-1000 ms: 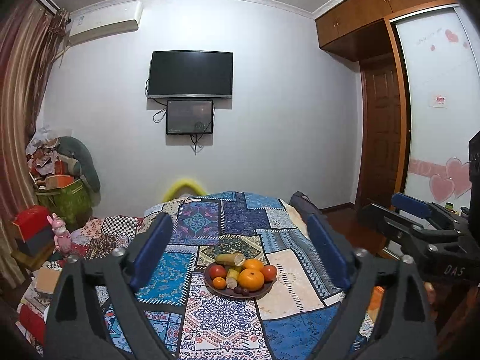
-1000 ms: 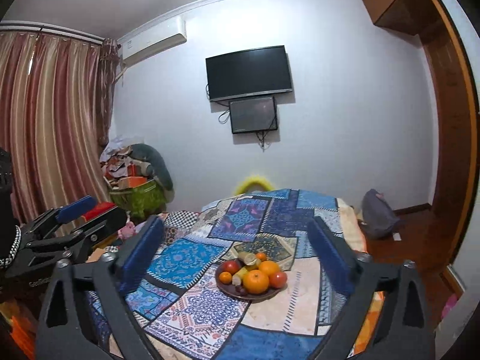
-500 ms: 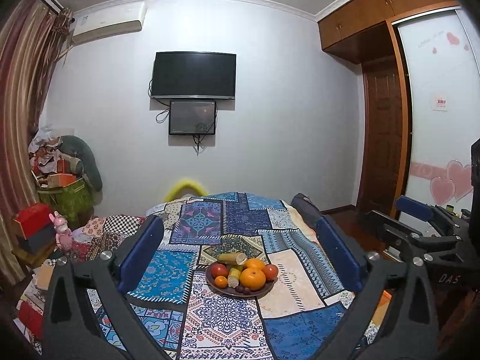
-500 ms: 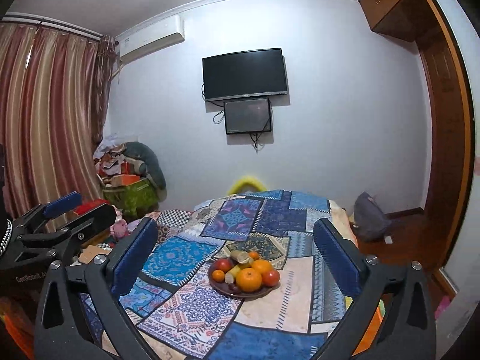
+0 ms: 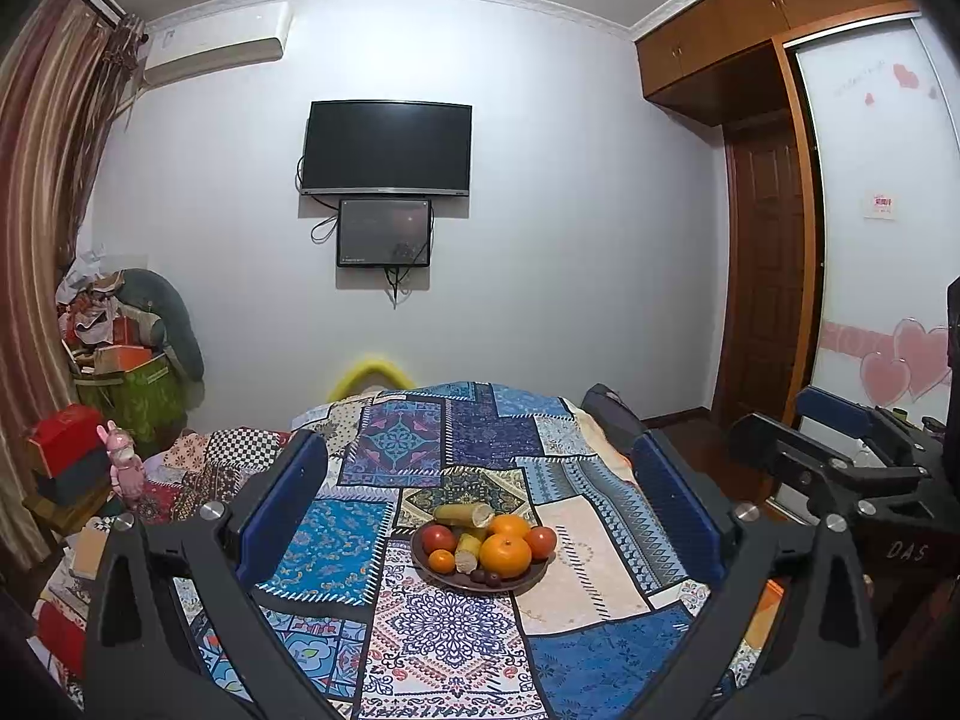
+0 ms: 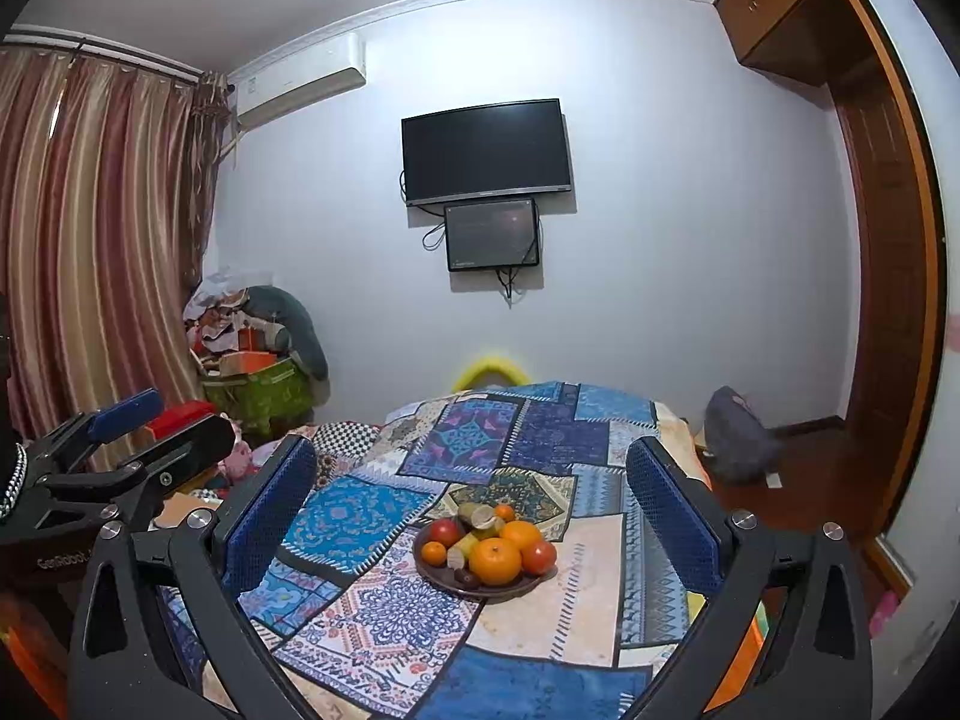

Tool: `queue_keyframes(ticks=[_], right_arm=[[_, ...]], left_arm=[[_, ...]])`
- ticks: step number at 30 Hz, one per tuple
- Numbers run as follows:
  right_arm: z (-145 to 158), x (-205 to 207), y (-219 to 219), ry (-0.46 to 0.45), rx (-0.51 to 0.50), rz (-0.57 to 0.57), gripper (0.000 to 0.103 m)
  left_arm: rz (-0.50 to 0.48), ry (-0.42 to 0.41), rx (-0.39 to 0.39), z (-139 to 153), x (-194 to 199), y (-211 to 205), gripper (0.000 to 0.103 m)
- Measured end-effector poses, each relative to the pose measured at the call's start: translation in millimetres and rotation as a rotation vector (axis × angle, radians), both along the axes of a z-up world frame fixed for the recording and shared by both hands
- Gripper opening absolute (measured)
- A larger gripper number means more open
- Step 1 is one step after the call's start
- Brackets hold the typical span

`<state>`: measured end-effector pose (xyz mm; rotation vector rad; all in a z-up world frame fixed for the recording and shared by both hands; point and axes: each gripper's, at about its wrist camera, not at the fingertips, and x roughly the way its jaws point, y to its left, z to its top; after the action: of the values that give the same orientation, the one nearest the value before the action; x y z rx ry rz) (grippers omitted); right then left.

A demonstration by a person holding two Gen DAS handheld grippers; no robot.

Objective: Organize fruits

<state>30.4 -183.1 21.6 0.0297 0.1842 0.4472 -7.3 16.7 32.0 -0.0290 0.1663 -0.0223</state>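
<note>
A dark round plate (image 5: 528, 581) (image 6: 516, 589) of fruit sits on a patchwork-covered table. It holds a big orange (image 5: 505, 553) (image 6: 494, 560), red tomatoes (image 5: 438, 537) (image 6: 539, 557), a small orange (image 5: 442, 560), corn pieces (image 5: 463, 514) and dark small fruits. My left gripper (image 5: 480, 498) is open and empty, held above and short of the plate. My right gripper (image 6: 471, 498) is open and empty, likewise short of the plate. Each gripper also shows at the edge of the other's view: the right one (image 5: 840, 456), the left one (image 6: 120, 450).
The patchwork cloth (image 5: 420, 630) covers the whole table. A TV (image 5: 387, 147) hangs on the far wall. Piled boxes and a green bag (image 5: 138, 384) stand at the left, a pink toy (image 5: 123, 468) near them. A wardrobe and door (image 5: 768, 276) are at the right.
Both grippers have risen and drawn slightly nearer, so the plate sits lower and more centred between the fingers. Both stay open and empty.
</note>
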Motion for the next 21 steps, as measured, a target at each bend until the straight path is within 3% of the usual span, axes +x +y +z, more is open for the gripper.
queue_keyframes(ticks=[21], right_arm=[[2.8,-2.3,-0.3,-0.015,0.001,-0.005,0.103]], left_arm=[[-0.006,0.000,-0.005,0.2,-0.2,-1.4,0.103]])
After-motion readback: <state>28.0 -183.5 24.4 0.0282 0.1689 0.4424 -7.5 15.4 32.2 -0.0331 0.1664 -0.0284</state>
